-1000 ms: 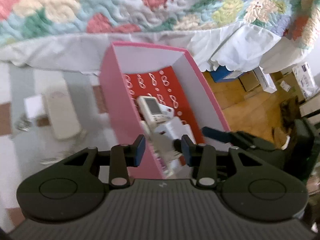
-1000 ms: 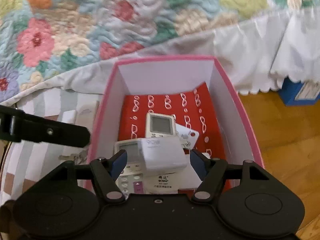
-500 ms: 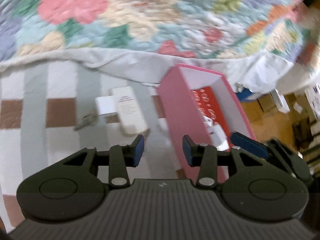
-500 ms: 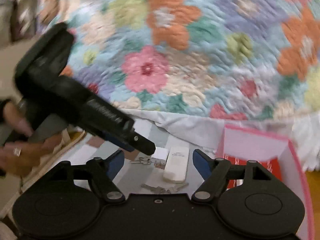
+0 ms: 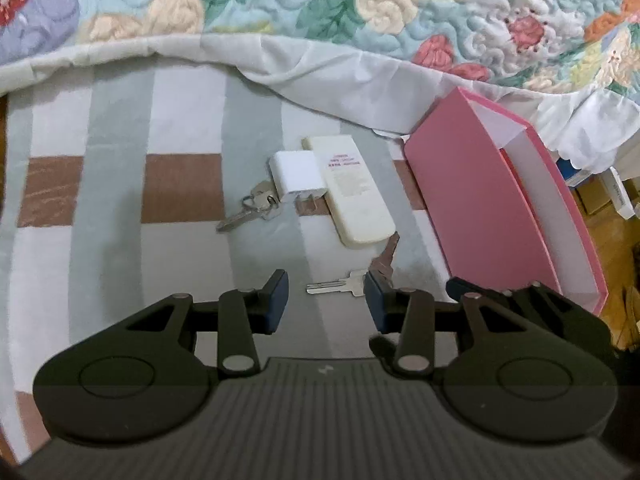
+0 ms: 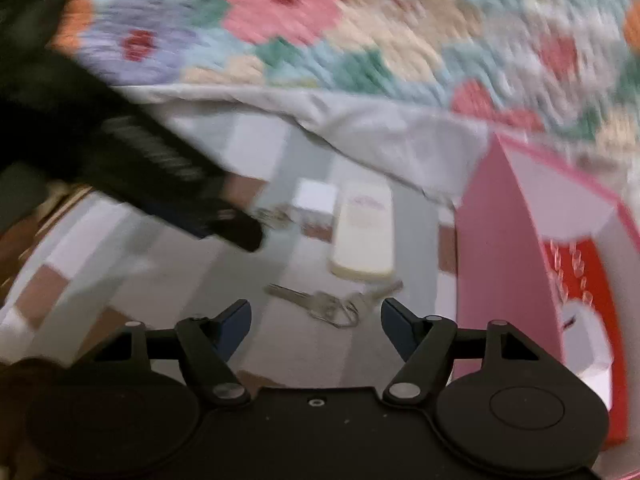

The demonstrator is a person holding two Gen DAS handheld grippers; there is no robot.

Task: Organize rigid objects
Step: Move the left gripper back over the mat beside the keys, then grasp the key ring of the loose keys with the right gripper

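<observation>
A pink box (image 5: 480, 208) with a red patterned floor (image 6: 576, 276) stands on the striped cloth at the right. Left of it lie a cream remote (image 5: 352, 196), face down, a white charger plug (image 5: 296, 176), a key bunch (image 5: 252, 208) and a second key set (image 5: 340, 286). My left gripper (image 5: 326, 296) is open and empty just above that second key set. My right gripper (image 6: 316, 318) is open and empty, close to the same keys (image 6: 320, 300). The remote (image 6: 364, 232) and plug (image 6: 314, 200) show blurred beyond. White items lie inside the box (image 6: 584, 332).
A flowered quilt (image 5: 320, 8) with a white sheet edge covers the back. The left gripper's dark body (image 6: 140, 152) crosses the upper left of the right wrist view. Wooden floor and cardboard boxes (image 5: 604, 196) lie past the pink box at the right.
Both grippers have left the pink box and swung left over the cloth. The remotes stay in the box. Both grippers now hover near the loose keys.
</observation>
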